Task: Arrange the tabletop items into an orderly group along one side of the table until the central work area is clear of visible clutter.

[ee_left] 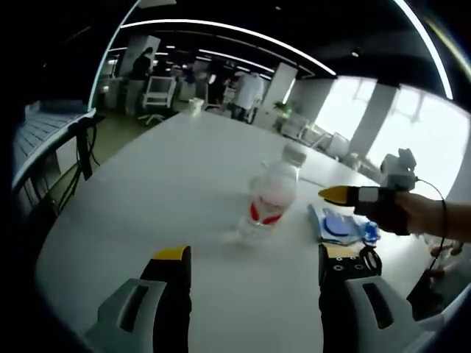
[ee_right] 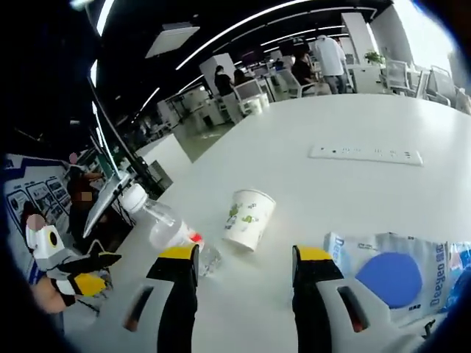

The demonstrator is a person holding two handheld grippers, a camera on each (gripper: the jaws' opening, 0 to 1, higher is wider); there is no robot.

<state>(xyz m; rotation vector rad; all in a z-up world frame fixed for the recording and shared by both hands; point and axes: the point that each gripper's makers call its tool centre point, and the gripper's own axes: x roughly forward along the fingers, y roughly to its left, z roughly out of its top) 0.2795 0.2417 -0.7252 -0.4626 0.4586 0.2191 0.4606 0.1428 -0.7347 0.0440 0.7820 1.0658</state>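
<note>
Open-plan office, long white table point(ee_right: 353, 125), swivel chairs point(ee_left: 158, 95), ceiling light strips point(ee_left: 243, 33)

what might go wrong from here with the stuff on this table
The water bottle lies on its side, so a nudge from the right gripper may roll it toward the table edge. The paper cup is tipped over and light; open jaws could push it away. The wipes pack may slide.

White tabletop, red-banded bottle, blue-printed packet

A clear plastic bottle point(ee_left: 271, 197) with a white cap and red label lies on the white table point(ee_left: 169, 184); a white paper cup point(ee_right: 249, 218) carries green print; the pale wipes packet point(ee_right: 394, 278) shows a blue circle; both grippers point(ee_left: 254, 259) point(ee_right: 244, 259) have yellow-tipped black jaws.
</note>
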